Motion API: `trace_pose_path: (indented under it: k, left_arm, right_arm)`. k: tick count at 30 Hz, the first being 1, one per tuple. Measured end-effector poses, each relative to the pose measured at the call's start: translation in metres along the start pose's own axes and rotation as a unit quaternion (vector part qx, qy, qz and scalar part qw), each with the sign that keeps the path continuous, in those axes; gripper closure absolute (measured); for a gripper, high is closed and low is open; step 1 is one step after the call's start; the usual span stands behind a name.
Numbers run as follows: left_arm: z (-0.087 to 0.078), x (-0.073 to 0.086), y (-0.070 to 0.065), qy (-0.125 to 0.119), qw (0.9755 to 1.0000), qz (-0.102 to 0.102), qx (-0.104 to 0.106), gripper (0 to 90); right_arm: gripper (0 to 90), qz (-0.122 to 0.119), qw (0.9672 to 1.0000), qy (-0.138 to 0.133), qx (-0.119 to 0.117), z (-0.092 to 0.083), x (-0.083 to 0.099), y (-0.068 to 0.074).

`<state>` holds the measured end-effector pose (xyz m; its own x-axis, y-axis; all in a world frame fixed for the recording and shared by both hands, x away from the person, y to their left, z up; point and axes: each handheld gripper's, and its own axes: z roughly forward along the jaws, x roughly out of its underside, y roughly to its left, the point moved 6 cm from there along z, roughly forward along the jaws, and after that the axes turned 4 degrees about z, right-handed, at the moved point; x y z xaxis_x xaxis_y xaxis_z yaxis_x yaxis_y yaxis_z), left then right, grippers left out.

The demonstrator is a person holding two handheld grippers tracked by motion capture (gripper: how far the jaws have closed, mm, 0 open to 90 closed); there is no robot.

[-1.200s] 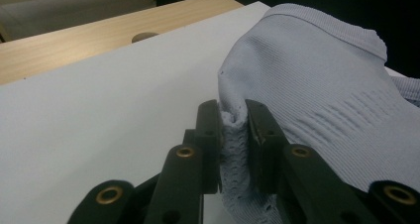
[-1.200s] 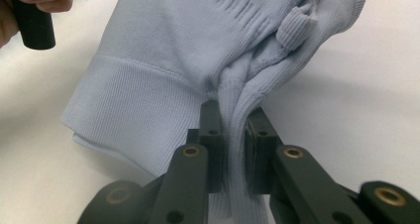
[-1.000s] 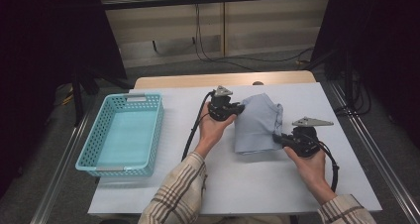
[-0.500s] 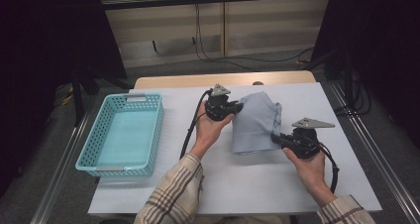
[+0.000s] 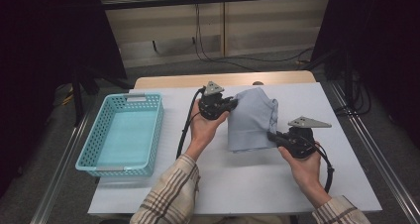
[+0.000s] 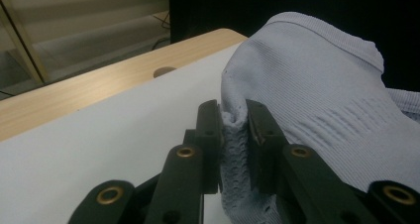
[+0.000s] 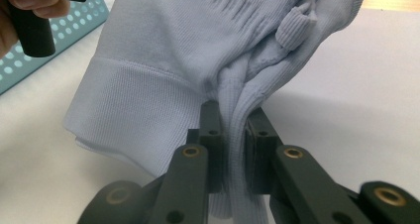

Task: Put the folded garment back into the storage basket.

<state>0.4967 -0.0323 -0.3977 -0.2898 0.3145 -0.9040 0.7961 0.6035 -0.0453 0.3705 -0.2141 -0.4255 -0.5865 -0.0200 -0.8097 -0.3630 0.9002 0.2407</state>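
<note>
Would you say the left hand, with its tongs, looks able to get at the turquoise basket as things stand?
Probably yes: bare table lies between the left tongs and the basket. But they are shut on the pale blue garment, which the right tongs also grip.

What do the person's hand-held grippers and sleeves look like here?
Left hand-held gripper and right hand-held gripper are black, with brass-coloured rivets on their linkages. Each carries a grey three-cornered plate and trails a black cable. Sleeves are beige plaid with dark stripes.

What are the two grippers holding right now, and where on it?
Both hold the pale blue garment: left gripper pinches an edge fold, right gripper a bunched fold.
</note>
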Motion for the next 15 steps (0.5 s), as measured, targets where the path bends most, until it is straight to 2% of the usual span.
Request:
trace_pose_path:
  k: [2,7,15]
  left_arm:
    - [-0.002,-0.001,0.002,-0.008,0.9999,-0.005,-0.003,78.1]
    - [-0.011,-0.003,0.010,-0.007,0.9999,-0.001,-0.009,78.1]
    - [-0.022,-0.004,0.019,-0.010,0.9997,0.002,-0.021,78.1]
  right_arm:
    - [81.7,-0.004,1.0000,0.001,0.001,0.001,-0.003,0.003]
    - [81.7,-0.008,0.9999,-0.009,-0.003,0.002,-0.012,0.010]
    - [81.7,-0.013,0.9998,-0.009,-0.013,0.009,-0.016,0.026]
